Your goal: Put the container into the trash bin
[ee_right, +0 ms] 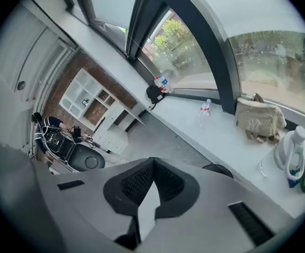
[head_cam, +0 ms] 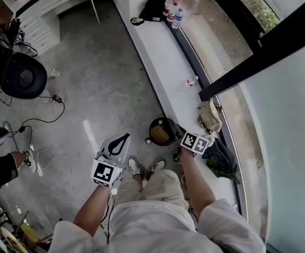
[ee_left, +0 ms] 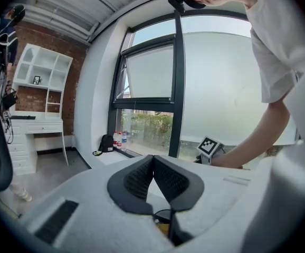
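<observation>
Bin (head_cam: 163, 132) stands just beside the ledge (head_cam: 160, 57) edge, grey floor (head_cam: 107, 83) spreading left.

This looks like a work studio. It has a very big window (ee_left: 152, 88), a brick wall (ee_left: 74, 99), a white desk with shelves (ee_left: 36, 120) and a shiny grey floor (head_cam: 99, 88). Water bottles (head_cam: 172, 9) stand on a long white surface (head_cam: 163, 57), and black filming gear (head_cam: 15, 67) with cables (head_cam: 41, 136) sits on the left.
</observation>
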The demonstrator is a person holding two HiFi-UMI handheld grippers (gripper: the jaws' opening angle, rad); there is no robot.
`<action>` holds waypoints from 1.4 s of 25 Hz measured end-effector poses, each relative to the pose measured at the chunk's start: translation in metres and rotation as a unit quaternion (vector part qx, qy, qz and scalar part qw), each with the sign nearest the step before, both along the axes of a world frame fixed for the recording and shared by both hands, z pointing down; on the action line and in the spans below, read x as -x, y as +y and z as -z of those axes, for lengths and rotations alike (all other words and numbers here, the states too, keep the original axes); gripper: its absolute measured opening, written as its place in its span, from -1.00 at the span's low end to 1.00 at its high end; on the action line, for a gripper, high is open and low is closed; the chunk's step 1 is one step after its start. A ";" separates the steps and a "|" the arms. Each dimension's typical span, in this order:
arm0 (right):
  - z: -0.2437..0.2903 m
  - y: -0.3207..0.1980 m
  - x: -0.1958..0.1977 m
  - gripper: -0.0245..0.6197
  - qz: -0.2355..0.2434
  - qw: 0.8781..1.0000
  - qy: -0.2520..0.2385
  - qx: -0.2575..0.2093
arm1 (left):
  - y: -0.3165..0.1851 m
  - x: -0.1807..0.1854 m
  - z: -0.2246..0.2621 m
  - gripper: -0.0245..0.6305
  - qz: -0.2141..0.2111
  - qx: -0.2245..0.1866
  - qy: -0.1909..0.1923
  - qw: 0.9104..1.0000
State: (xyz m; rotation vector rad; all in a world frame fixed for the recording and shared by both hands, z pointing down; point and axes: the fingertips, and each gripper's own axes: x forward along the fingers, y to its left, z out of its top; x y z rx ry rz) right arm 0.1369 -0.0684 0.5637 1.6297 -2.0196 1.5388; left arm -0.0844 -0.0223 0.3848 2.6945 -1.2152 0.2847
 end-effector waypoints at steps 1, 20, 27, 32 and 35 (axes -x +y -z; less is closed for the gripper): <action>0.009 0.001 -0.004 -0.92 0.001 1.000 0.005 -0.006 | 0.001 -0.002 0.008 -0.87 0.000 -0.006 0.000 1.000; 0.213 -0.016 -0.043 -0.92 0.099 0.961 0.131 -0.223 | -0.003 -0.010 0.160 -0.87 0.034 -0.130 0.018 0.991; 0.291 -0.010 -0.030 -0.92 0.131 0.935 0.134 -0.301 | -0.002 0.016 0.214 -0.87 0.070 -0.178 0.028 0.981; 0.347 0.000 -0.027 -0.92 0.137 0.912 0.153 -0.355 | 0.006 0.031 0.248 -0.87 0.093 -0.206 0.038 0.973; 0.376 0.010 -0.027 -0.92 0.120 0.898 0.170 -0.388 | 0.014 0.047 0.261 -0.87 0.109 -0.220 0.047 0.968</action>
